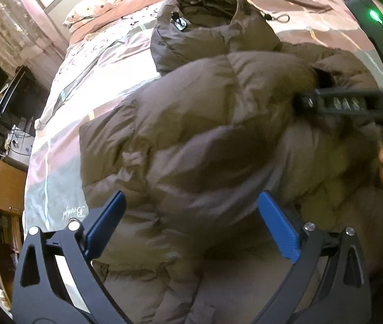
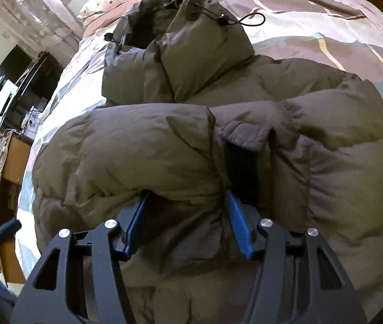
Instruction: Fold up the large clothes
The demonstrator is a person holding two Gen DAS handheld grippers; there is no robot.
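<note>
my left gripper (image 1: 191, 226) had black angular arms with triangular cut-outs, round silver screws at the joints and flat blue pads (image 1: 279, 226) on the fingers. my right gripper (image 2: 187, 222) looked the same: black frame, silver screw heads, blue pads (image 2: 238, 225). in the left view its dark body carried a small glowing green light, and bare fingertips showed at the frame's edge.
</note>
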